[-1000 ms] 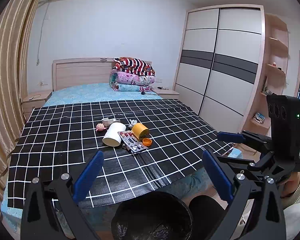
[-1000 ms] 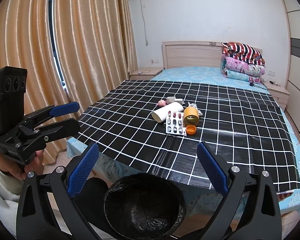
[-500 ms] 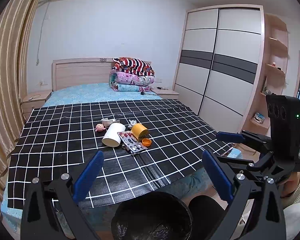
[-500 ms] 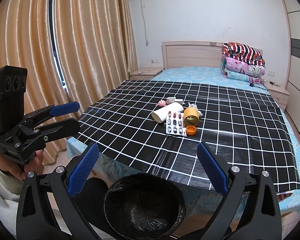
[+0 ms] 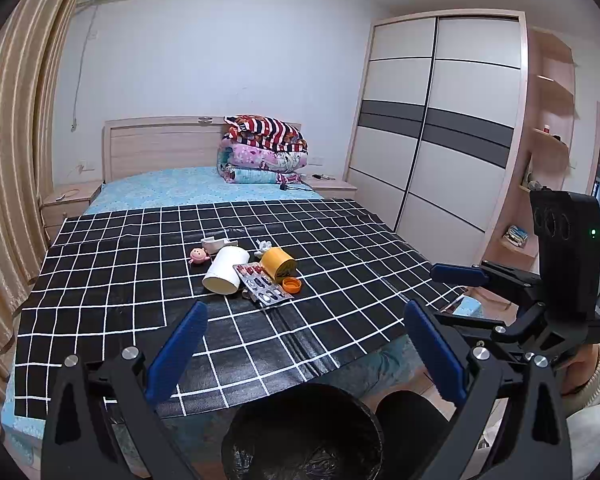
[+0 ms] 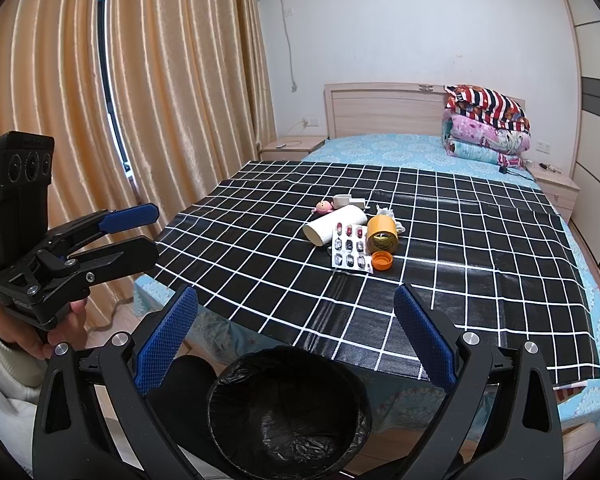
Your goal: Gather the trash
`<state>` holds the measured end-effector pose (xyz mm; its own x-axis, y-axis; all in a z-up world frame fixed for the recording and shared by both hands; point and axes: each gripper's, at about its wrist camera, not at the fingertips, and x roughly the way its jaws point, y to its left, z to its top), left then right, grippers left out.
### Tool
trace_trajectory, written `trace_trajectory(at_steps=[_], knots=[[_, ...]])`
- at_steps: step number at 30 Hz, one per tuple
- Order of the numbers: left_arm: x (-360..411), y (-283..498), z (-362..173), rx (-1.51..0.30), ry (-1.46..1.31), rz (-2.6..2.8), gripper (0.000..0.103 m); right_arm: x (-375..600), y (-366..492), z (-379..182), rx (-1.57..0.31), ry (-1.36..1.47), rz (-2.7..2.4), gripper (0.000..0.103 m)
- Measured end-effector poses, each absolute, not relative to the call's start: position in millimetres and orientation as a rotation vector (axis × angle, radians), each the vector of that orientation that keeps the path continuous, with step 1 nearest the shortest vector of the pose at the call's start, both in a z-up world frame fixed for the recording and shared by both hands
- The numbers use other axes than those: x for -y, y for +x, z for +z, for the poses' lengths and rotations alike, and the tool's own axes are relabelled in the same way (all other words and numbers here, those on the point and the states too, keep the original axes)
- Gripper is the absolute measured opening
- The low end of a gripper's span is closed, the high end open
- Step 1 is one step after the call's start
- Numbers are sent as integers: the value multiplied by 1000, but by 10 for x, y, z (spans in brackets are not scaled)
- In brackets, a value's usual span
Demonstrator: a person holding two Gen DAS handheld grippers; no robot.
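A small heap of trash lies mid-bed on a black checked cloth (image 5: 100,280): a white paper cup (image 5: 226,270) (image 6: 334,224) on its side, a yellow pill bottle (image 5: 278,264) (image 6: 382,234), its orange cap (image 5: 292,285) (image 6: 381,261), a blister pack (image 5: 264,288) (image 6: 350,252), a crumpled tissue (image 5: 264,245) and a pink toy (image 5: 198,255). Below the bed's foot stands a bin with a black liner (image 5: 304,390) (image 6: 284,354). My left gripper (image 5: 306,344) (image 6: 148,232) and right gripper (image 6: 296,332) (image 5: 448,296) hover side by side over the bin, both open and holding nothing.
Folded quilts (image 5: 264,152) are stacked by the headboard. A sliding wardrobe (image 5: 440,140) and shelves line the right wall. Curtains (image 6: 100,100) hang along the left. A dark-clothed knee (image 5: 408,412) sits beside the bin. A hand in a white sleeve (image 6: 4,360) holds each gripper.
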<state>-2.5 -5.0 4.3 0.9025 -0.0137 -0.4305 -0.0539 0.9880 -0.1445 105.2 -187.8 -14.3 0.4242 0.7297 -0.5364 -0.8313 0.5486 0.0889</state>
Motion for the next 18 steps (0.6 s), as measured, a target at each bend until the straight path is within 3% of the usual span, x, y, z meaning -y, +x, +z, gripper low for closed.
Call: trace_trajectory(at_steps=[18], knots=[[43,-24,30,-449,-157,15,95,1892,1067,-147,-570,-201,984,99]])
